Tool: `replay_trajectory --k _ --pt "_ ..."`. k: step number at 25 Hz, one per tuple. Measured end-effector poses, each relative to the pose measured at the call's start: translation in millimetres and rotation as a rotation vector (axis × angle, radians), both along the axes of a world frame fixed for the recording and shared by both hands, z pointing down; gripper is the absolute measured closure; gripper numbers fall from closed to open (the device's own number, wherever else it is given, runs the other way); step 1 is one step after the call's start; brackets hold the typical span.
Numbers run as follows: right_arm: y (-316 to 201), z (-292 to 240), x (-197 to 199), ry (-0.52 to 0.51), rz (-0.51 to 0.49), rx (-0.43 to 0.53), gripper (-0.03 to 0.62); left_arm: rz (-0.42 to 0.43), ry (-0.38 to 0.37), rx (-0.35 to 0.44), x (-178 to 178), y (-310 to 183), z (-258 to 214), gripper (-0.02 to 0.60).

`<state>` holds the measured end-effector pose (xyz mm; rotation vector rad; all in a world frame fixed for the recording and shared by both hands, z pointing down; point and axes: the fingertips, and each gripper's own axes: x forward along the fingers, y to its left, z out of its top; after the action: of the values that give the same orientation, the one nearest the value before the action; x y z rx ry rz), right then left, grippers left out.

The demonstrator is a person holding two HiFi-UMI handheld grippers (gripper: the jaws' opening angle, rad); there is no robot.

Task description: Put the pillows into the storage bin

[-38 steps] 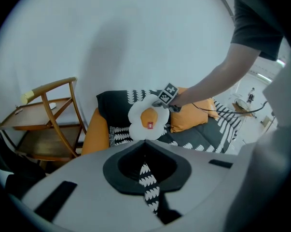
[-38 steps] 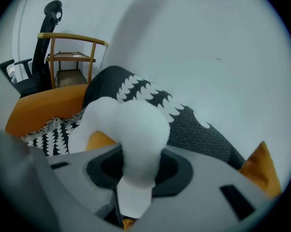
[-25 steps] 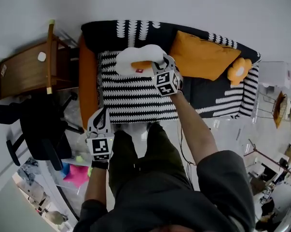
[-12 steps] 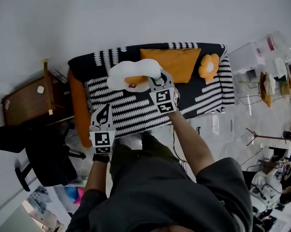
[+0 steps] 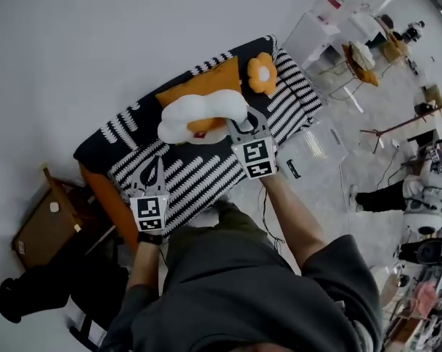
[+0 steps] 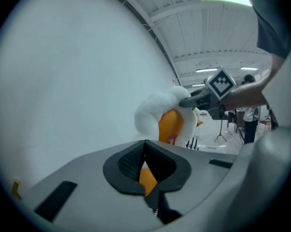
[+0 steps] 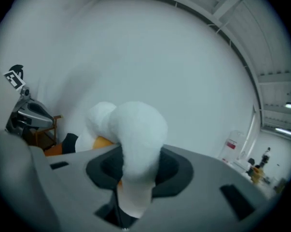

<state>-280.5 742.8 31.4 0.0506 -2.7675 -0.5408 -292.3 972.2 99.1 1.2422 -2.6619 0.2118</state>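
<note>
Noted the right gripper (image 5: 244, 125) clamped on a white fluffy pillow (image 5: 199, 114) with an orange centre, gripped at one lobe of its plush rim. Confirmed in the right gripper view: white plush squeezed between both pads (image 7: 103, 167) and bulging out above them. Found this pillow held up in the air over the black-and-white patterned sofa (image 5: 199, 178), in front of the backrest. Noted the left gripper (image 5: 152, 169) with jaws brought together and nothing between them, off to the left of the held pillow and apart from it. Recorded two more pillows lying on the sofa: an orange square pillow (image 5: 206, 85) against the backrest, partly hidden behind the white one, and an orange flower pillow (image 5: 262, 72) just beside it toward the sofa's right end. Spotted a clear storage bin (image 5: 319, 149) on the floor near that right end, to the right of the right gripper. Could not make out its contents.
</note>
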Motion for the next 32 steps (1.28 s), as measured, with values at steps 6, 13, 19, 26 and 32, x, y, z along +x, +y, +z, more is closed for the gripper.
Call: replay_trajectory --k 6,13,19,26,32 --pt "-66 -11 82 -0.020 0.221 -0.003 0.457 0.185 -0.008 0.016 20 -65 -3 0.578" --pt "-137 -6 182 -0.020 0.435 -0.025 0.457 0.352 -0.028 0.005 61 -135 -15 0.578" --pt "-206 21 237 -0.022 0.552 -0.065 0.457 0.419 -0.058 0.006 83 -196 -9 0.578" --pt "-310 67 288 0.009 0.641 -0.121 0.457 0.457 -0.026 -0.056 104 -296 19 0.578" --pt "-410 109 330 0.050 0.698 -0.169 0.457 0.473 0.002 -0.119 129 -391 36 0.578"
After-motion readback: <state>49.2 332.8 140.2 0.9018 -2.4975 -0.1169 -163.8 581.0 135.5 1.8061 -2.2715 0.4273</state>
